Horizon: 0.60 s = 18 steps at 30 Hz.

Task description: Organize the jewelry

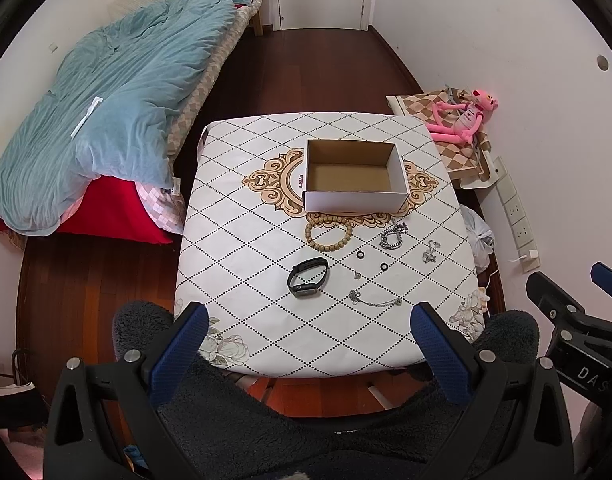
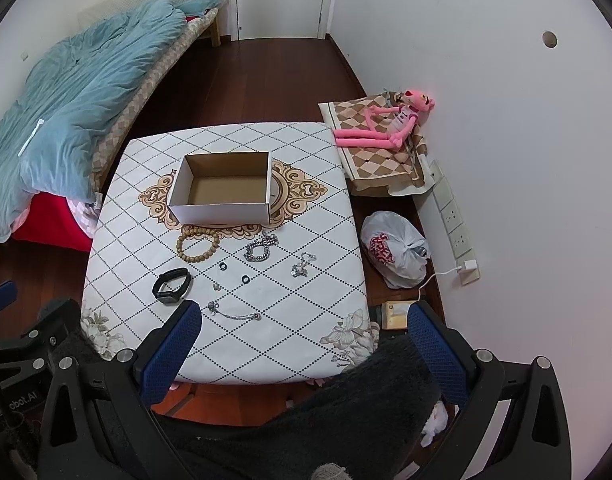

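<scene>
An open, empty cardboard box (image 1: 355, 176) (image 2: 222, 188) stands mid-table. In front of it lie a wooden bead bracelet (image 1: 328, 233) (image 2: 198, 245), a black smart band (image 1: 308, 278) (image 2: 172, 281), a thick silver chain bracelet (image 1: 393, 237) (image 2: 260, 251), two small dark rings (image 1: 360, 255) (image 1: 384, 267), a silver necklace clump (image 1: 430, 251) (image 2: 304, 264) and a thin silver chain (image 1: 373, 300) (image 2: 234, 312). My left gripper (image 1: 311, 344) and right gripper (image 2: 306, 344) are both open and empty, held above the table's near edge.
The table (image 1: 242, 264) has a white diamond-pattern cloth. A bed with a blue quilt (image 1: 106, 112) is at the left. A pink plush toy (image 1: 465, 116) lies on a checked cushion at the right, by a white plastic bag (image 2: 397, 248) and wall sockets (image 2: 453, 216).
</scene>
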### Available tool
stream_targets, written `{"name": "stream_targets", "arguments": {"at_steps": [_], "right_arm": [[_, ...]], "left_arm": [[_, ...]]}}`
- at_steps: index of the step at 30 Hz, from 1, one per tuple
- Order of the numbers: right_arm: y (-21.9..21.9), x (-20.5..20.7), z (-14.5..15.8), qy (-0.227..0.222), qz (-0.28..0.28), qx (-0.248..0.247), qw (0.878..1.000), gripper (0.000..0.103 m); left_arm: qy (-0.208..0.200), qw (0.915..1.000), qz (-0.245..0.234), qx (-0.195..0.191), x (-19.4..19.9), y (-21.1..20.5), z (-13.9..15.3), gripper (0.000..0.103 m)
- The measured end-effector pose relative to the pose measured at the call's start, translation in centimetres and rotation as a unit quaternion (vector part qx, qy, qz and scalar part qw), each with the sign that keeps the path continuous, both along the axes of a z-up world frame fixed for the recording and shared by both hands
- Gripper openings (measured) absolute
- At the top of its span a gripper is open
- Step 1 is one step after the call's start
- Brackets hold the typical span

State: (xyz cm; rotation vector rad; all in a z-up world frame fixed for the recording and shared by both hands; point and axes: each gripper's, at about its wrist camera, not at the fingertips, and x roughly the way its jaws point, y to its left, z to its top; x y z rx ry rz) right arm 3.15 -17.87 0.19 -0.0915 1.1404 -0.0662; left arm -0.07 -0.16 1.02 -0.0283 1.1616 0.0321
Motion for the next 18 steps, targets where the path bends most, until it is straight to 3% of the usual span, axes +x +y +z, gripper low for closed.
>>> {"name": "stream_targets", "arguments": {"at_steps": [18], "right_arm": [[0.0,0.07,0.41,-0.005,0.001,-0.003,1.0,0.103]], "left_arm": [[-0.006,1.0,0.003,-0.001,0.15,0.17,0.41,0.103]]}}
